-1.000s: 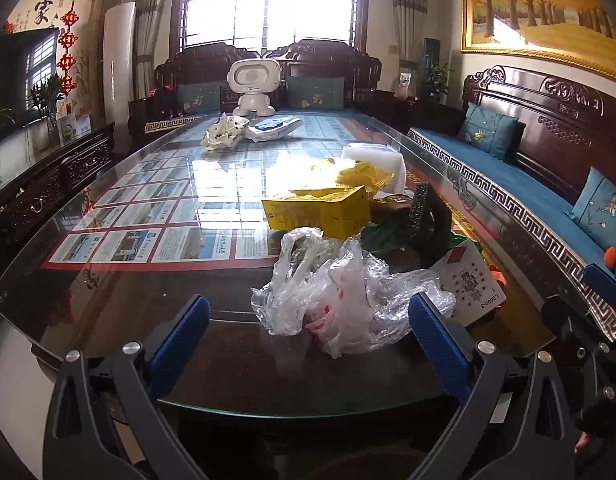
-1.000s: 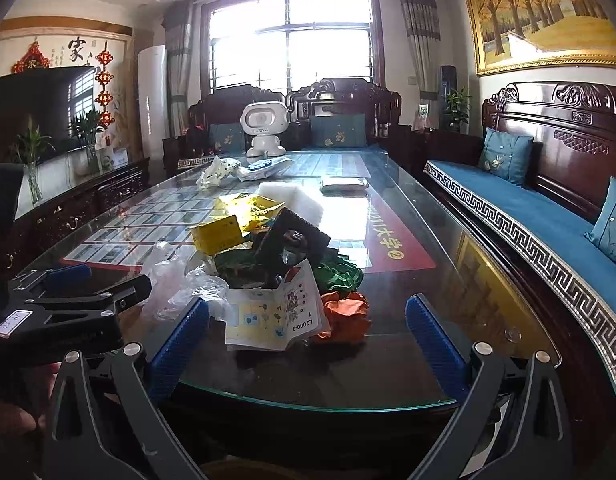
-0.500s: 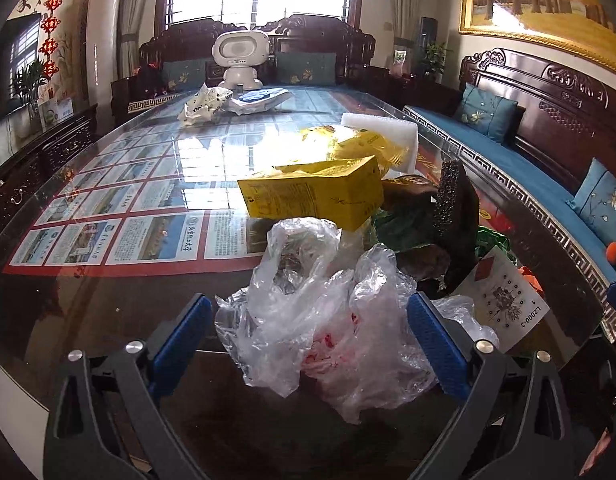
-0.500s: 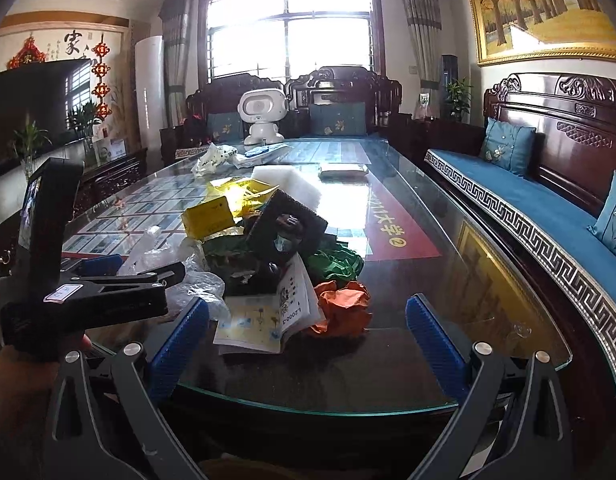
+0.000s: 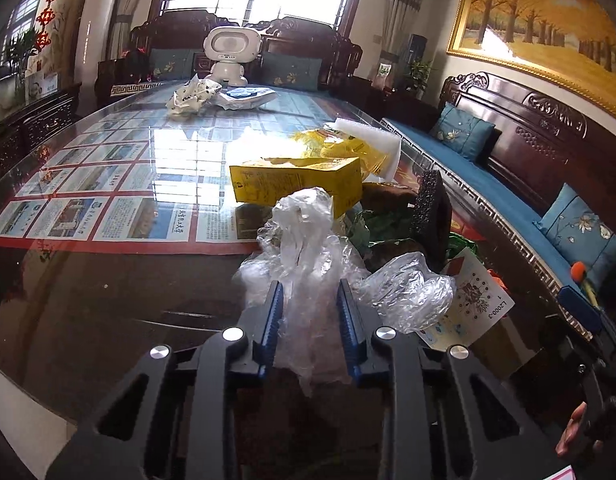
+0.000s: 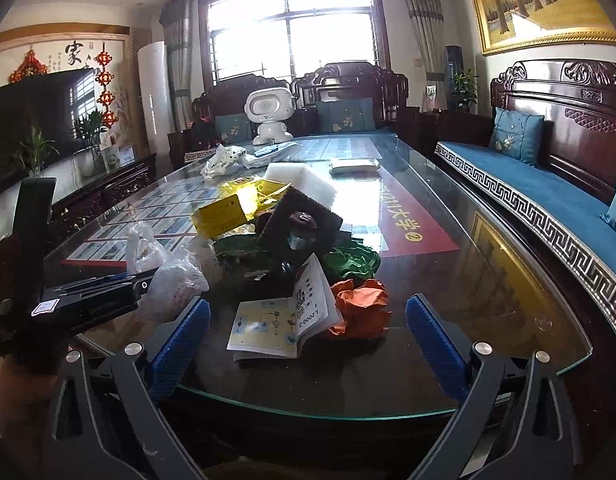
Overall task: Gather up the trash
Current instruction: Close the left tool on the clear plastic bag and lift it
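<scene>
Left gripper (image 5: 310, 322) pinching clear plastic bag (image 5: 308, 264) at near table edge (image 6: 388, 410). Right gripper (image 6: 305, 342) spread wide, holding nothing, hovering before booklet (image 6: 285, 316) and crumpled orange paper (image 6: 362, 308). Risk: thin, slick, crinkled film slipping or tearing; trailing folds possibly snagging pile and dragging it. Beyond: stiff yellow carton (image 5: 295, 186), coarse black foam block (image 5: 430, 212), white foam sheet (image 5: 372, 140).

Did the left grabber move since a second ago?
Yes. The left gripper went forward over the glass table toward the yellow box, and its jaws closed on the clear plastic bag.
</scene>
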{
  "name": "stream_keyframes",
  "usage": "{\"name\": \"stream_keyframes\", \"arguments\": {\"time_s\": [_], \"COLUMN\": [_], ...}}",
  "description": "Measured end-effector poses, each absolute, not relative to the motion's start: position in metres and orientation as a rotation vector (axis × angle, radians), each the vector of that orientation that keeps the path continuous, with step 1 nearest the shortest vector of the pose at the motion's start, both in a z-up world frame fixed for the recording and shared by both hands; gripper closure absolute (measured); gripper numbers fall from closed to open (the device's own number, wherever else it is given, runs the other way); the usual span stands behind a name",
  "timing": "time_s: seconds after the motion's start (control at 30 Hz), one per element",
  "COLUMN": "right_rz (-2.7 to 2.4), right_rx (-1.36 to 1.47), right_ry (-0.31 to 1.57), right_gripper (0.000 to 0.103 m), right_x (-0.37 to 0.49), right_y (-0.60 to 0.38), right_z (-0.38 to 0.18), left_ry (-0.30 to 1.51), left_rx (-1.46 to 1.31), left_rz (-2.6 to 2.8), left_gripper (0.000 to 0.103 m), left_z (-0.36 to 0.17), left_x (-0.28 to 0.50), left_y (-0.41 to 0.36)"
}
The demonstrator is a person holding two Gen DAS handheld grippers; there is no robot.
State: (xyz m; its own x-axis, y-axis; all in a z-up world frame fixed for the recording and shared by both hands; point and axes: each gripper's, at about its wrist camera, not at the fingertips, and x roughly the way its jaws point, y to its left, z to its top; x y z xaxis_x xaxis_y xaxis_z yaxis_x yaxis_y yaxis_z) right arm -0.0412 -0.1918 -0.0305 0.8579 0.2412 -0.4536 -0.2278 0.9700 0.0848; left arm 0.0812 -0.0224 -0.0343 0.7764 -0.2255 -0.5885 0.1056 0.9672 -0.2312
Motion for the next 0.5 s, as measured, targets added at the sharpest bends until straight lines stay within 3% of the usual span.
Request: {"name": "stream_keyframes", "arguments": {"time_s": [0.13,0.2,0.5], "right_rz": [0.319,0.329,0.282], "right_rx": [0.051,0.054,0.129], "right_ry": [0.518,0.554,0.582], "right_gripper": [0.035,0.054,0.054], "right_x": [-0.034,-0.028,-0.02], "right_y": [-0.189,-0.188,-0.202], "right_z": [-0.036,-0.042,-0.052], "left_ry": [0.623,0.614,0.599], "left_rx": [-0.211,-0.206,-0.208], "left_rz": [-0.182,-0.186,-0.215], "left_gripper": [0.078,0.079,0.079], "left_z": [-0.026,-0.025,-0.026], "left_x": [0.07,0.068,0.058], "left_y": [-0.012,-0.011,-0.006]}}
